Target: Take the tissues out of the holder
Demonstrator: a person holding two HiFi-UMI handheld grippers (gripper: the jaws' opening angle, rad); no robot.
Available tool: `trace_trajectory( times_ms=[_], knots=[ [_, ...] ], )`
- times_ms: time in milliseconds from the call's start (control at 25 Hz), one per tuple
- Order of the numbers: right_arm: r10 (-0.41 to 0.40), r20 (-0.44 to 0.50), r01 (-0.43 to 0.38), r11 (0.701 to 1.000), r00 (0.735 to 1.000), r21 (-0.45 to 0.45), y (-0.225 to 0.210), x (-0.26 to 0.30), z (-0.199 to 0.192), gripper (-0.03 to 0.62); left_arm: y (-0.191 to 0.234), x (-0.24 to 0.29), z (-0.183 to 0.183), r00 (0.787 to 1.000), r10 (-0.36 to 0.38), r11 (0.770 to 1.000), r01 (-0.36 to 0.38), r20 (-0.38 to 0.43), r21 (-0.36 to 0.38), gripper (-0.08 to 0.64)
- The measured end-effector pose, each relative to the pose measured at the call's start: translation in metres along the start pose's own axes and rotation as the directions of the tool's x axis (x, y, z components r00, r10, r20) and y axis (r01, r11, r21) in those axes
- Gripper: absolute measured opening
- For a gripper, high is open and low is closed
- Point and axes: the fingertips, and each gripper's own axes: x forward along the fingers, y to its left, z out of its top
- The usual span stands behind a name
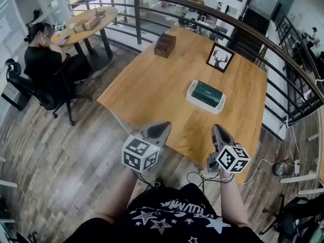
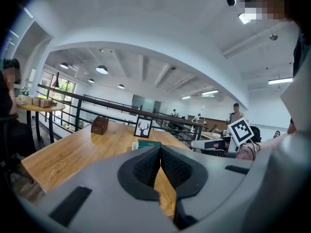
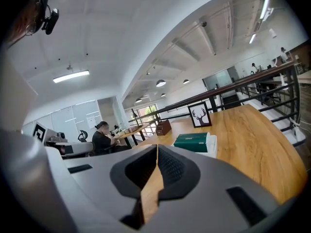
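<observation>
Bright, even light fills the room, from windows at the far left and round ceiling lamps; a light strip glares white. Shadows under the bench are soft. Every view bows strongly toward the edges, with dark corners in both gripper views.

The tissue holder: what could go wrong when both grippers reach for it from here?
Both the left gripper and right gripper are shut; unopened, they may only push the white holder. The holder might lift with the green tissue pack. The deer picture behind could be knocked over.
</observation>
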Motion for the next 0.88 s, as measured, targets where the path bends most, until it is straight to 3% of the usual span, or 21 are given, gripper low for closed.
trace_trajectory(
  times_ms=[240, 520, 880],
  knots=[
    [-0.043, 0.021, 0.043, 0.999, 0.999, 0.000, -0.003, -0.005, 0.004, 0.017, 0.007, 0.007, -0.002, 0.999, -0.031, 0.999, 0.031, -0.009, -0.009, 0.014],
    [-0.105, 0.045, 0.105, 0.994, 0.993, -0.005, -0.044, 0.000, 0.019, 0.017, 0.001, 0.041, 0.001, 0.997, -0.071, 0.997, 0.072, -0.041, 0.014, 0.014],
    [-0.070, 0.054, 0.069, 0.998, 0.996, 0.010, -0.082, 0.060, 0.044, 0.017, 0.029, 0.096, 0.021, 0.997, -0.032, 0.999, 0.034, -0.068, 0.031, 0.014]
  ],
)
